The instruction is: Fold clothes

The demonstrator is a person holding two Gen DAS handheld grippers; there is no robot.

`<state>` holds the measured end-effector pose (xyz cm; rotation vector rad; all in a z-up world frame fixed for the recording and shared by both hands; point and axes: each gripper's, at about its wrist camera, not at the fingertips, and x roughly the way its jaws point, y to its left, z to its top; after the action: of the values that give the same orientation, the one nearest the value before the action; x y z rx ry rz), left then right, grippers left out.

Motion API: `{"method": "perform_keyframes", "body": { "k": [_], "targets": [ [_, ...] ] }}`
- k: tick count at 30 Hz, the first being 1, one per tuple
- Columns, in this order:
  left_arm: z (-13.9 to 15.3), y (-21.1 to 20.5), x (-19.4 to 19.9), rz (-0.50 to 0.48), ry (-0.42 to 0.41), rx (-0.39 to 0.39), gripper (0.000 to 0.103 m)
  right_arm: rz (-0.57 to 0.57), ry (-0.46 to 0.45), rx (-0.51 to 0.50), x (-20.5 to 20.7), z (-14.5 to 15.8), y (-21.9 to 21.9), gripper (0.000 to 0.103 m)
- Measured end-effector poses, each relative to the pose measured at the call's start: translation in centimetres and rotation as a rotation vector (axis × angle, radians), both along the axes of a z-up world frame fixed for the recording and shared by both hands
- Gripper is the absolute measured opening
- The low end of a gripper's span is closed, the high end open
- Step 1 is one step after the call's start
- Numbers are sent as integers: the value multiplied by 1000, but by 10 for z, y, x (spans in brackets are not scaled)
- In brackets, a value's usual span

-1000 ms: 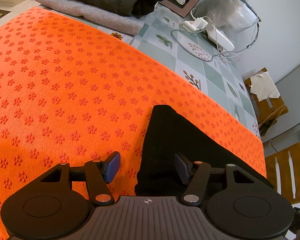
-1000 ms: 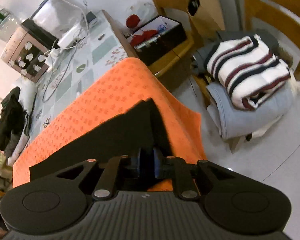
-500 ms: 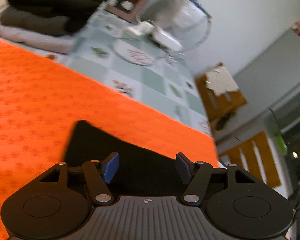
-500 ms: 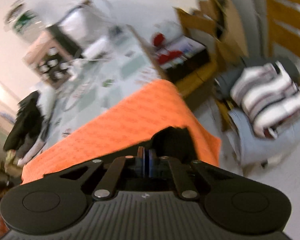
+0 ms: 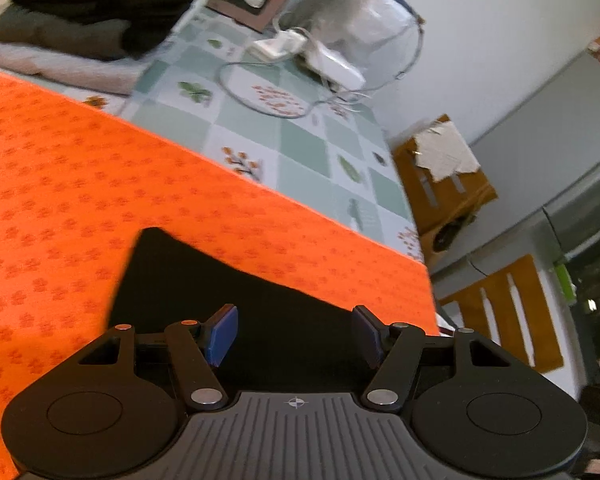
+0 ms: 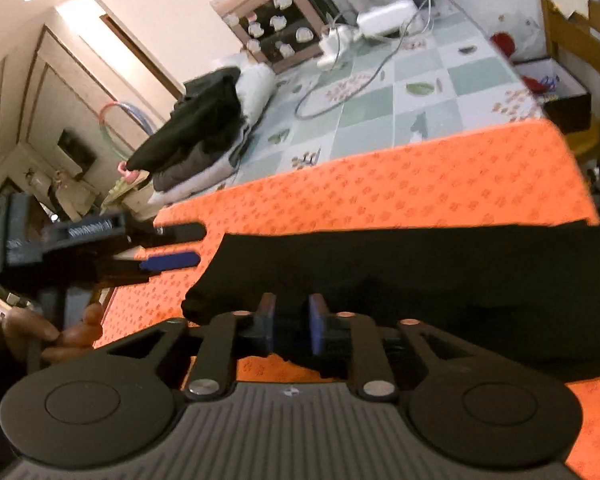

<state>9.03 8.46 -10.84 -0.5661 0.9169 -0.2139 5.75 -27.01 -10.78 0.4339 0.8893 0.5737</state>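
On the orange mat (image 6: 400, 192), toward 6 o'clock in both views, the black garment (image 6: 440, 276) lay flat in a long band, its right end at the mat's edge. Left gripper (image 5: 294, 334) hung over it w/ jaws wide apart, holding nothing. Right gripper (image 6: 291, 326) had jaws part open, a narrow gap; cloth lay dark between the pads, but whether they pinched it I couldn't tell.

Risk, as I judge it: black on black hid layers, so a grab might've caught one ply only & skewed the fold; the overhanging end could've dragged the garment off the table (image 5: 300, 148).

Hidden: garment's near edge behind gripper bodies; seams, garment type unreadable.
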Motion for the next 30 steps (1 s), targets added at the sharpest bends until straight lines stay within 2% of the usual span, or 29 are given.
{"method": "perform_keyframes", "body": {
  "k": [5,10,14,17,18,19,20,24,30],
  "targets": [
    [-7,18,-5,56,19,40,66,-138,0,-50,5,-3,-50,24],
    [-12,33,-10,97,26,76,66,-298,76,-133,24,-32,-100,25],
    [-16,42,-12,128,30,98,66,-345,132,-156,33,-53,-118,39],
    [-18,49,-13,150,30,113,66,-346,146,-149,32,-61,-120,39],
    [-19,51,-13,156,31,117,66,-348,146,-143,30,-62,-121,36],
    [-20,52,-13,162,33,119,66,-347,147,-139,29,-63,-122,27],
    [-21,54,-13,167,35,120,66,-342,151,-138,29,-63,-122,3],
    [-24,60,-14,184,40,133,66,-370,100,-150,29,-50,-117,4],
    [-29,66,-16,199,46,153,66,-378,64,-273,30,-44,-105,5]
  ]
}}
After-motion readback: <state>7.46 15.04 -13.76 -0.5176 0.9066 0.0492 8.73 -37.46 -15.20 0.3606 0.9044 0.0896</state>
